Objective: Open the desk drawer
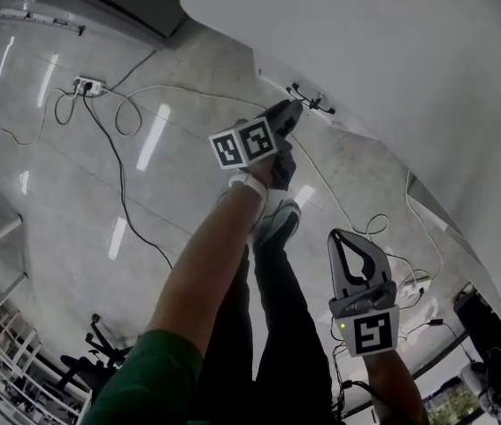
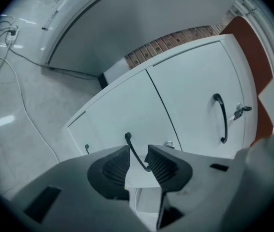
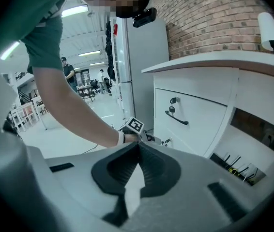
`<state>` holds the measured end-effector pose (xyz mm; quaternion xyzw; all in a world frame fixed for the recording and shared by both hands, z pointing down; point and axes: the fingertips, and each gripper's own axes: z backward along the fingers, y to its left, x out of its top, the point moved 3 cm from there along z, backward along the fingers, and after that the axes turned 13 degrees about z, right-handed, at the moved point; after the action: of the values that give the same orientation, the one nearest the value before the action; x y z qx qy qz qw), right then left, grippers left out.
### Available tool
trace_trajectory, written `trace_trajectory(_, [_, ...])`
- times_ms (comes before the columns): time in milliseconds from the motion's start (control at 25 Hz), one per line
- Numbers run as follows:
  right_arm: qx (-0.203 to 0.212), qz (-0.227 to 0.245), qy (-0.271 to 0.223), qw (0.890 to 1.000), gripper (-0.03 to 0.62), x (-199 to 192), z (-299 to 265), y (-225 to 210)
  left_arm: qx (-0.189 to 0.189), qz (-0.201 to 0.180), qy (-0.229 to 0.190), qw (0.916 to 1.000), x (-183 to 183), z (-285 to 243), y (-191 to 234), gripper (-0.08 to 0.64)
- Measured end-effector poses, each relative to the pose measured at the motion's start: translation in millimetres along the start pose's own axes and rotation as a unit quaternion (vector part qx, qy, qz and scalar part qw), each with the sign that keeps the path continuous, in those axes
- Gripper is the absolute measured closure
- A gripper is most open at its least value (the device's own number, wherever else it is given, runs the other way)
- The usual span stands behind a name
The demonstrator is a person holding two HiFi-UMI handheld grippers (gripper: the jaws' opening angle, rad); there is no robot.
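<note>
Left gripper [image 2: 139, 148]: its jaws stand apart, and the lower drawer's dark handle [image 2: 136, 153] runs up between the two ribbed pads [image 2: 115, 167]. The bar seems to brush the right-hand pad, but that is hard to confirm in this view.
Lower drawer [image 2: 117, 115]: white front, low on the desk, with a small lock [image 2: 168, 144] close to the handle. Its front looks flush with its neighbour's, so it is not pulled out.
Upper drawer [image 2: 190, 95]: white front next to the lower one. It carries its own curved dark handle [image 2: 220, 117] and a key [image 2: 241, 111] just beside that.
Right gripper [image 3: 138, 148]: its jaws meet at the tips with nothing between them. It is held back from the desk, well apart from both drawers.
Desk [image 1: 366, 42]: its white top fills the upper right of the head view, and the left gripper reaches in under its edge.
Arm [image 1: 206, 264]: bare forearm, green sleeve at the shoulder, stretched down towards the left gripper's marker cube [image 1: 243, 142].
Floor [image 1: 47, 237]: pale and glossy. Cables [image 1: 122, 193] trail across it from a power strip [image 1: 87, 85].
Background: brick wall [image 3: 209, 18] behind the desk, white lamp [image 3: 270, 28] on the top.
</note>
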<state>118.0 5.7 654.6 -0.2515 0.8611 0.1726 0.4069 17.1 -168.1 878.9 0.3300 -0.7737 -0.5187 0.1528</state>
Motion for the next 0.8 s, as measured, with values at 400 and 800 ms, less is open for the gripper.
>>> trace_trajectory(400, [-0.006,-0.035,-0.007,0.999,0.591,-22,-22,-18,-0.065,0.083,-0.011,0.9943,-1,-37,18,0.449])
trace_trajectory(800, [0.017,-0.054,0.008,0.998,0.591,-35,-31,-11,-0.101,0.116,-0.028,0.9877,-1,-45,17,0.529])
